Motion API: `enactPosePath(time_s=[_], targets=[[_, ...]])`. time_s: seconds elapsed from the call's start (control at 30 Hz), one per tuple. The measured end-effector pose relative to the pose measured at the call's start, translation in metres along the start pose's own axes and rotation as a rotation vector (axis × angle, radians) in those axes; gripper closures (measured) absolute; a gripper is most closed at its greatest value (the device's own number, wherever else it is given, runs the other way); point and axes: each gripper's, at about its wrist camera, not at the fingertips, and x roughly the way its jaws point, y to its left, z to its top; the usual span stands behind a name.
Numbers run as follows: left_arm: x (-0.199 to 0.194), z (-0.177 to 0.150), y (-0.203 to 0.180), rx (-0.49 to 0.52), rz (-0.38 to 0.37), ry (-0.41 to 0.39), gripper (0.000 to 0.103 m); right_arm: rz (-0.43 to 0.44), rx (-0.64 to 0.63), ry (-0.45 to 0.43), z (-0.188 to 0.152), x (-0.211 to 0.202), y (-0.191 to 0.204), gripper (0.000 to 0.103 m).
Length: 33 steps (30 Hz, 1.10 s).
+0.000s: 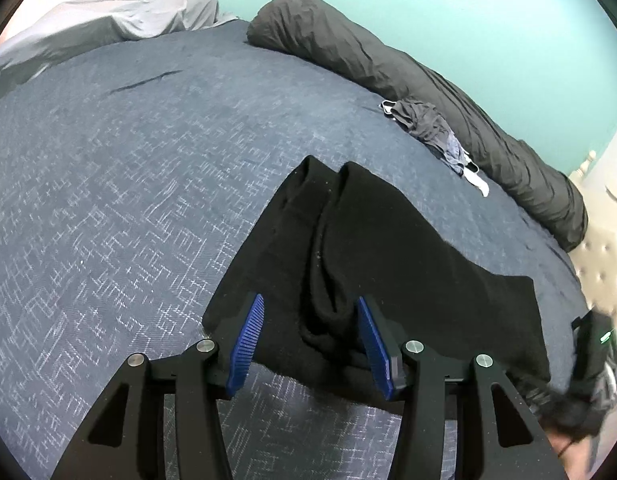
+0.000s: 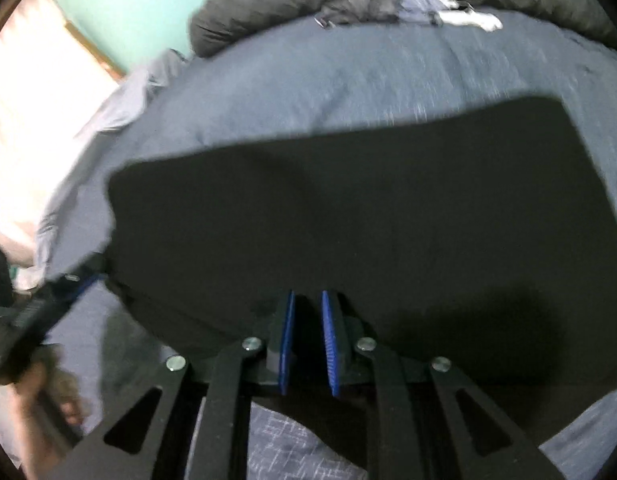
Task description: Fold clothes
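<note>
Here's the black garment [image 1: 372, 264] spread across the near part of the blue bedspread [image 1: 120, 184], already narrowed into a long band with a raised ridge of doubled cloth running down its middle, so it looks partly folded, though whether that shape is a finished fold or just how it landed, the views don't settle. The left gripper [image 1: 310, 346] stands with its blue pads spread wide, straddling that ridge at the near edge, gripping nothing. The right gripper [image 2: 308, 342] has its pads drawn almost together over the near hem of the cloth; the view is blurred and dark, and I cannot tell whether fabric is pinched between them. Over on the far right, beside the dark rolled duvet [image 1: 420, 80], lies a small heap of clothes [image 1: 432, 128], crumpled and plainly unfolded, a white sock poking out. My read: one piece somewhere in its folding, and that heap is left to do.
</note>
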Motion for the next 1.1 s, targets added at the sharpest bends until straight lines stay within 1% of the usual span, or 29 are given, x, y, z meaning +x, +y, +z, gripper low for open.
enactPosePath(time_s=[0.07,0.17,0.47,0.57,0.6,0.67,0.7,0.77,0.8,0.87,0.97,1.03,1.1], targets=[[-0.001,0.001,0.0,0.002,-0.004,-0.003,0.05,-0.021,0.004,-0.005,-0.008,0.009,-0.001,0.09],[-0.003,0.001,0.002,-0.007,-0.01,-0.006,0.05,-0.027,0.001,-0.008,-0.005,0.007,0.0,0.091],[-0.009,0.001,0.005,-0.024,-0.022,-0.015,0.05,-0.044,-0.008,-0.021,-0.006,0.021,0.018,0.091],[-0.01,0.002,0.007,-0.027,-0.026,-0.015,0.05,-0.082,-0.06,-0.037,-0.01,0.021,0.027,0.091],[-0.011,0.002,0.007,-0.028,-0.027,-0.014,0.05,-0.077,-0.045,-0.039,-0.009,0.016,0.027,0.092],[-0.011,0.002,0.008,-0.031,-0.026,-0.017,0.05,-0.048,0.018,-0.07,-0.005,0.001,0.021,0.092],[-0.012,0.001,0.009,-0.036,-0.024,-0.017,0.05,-0.04,0.026,-0.076,-0.006,-0.002,0.02,0.092],[-0.013,0.001,0.012,-0.047,-0.024,-0.017,0.05,-0.046,0.006,-0.028,-0.013,0.007,0.021,0.093],[-0.014,0.001,0.012,-0.047,-0.022,-0.019,0.05,-0.059,-0.011,-0.023,-0.02,0.011,0.021,0.093],[-0.015,0.0,0.014,-0.048,-0.019,-0.021,0.05,-0.067,-0.035,-0.035,-0.027,0.006,0.024,0.093],[-0.017,-0.001,0.016,-0.056,-0.016,-0.021,0.05,-0.034,0.004,-0.063,-0.032,-0.011,0.022,0.093],[-0.018,-0.002,0.018,-0.069,-0.021,-0.018,0.05,-0.045,-0.028,-0.065,-0.038,-0.012,0.026,0.093],[-0.019,-0.003,0.019,-0.071,-0.022,-0.015,0.05,-0.054,-0.053,0.0,-0.041,0.009,0.028,0.093]])
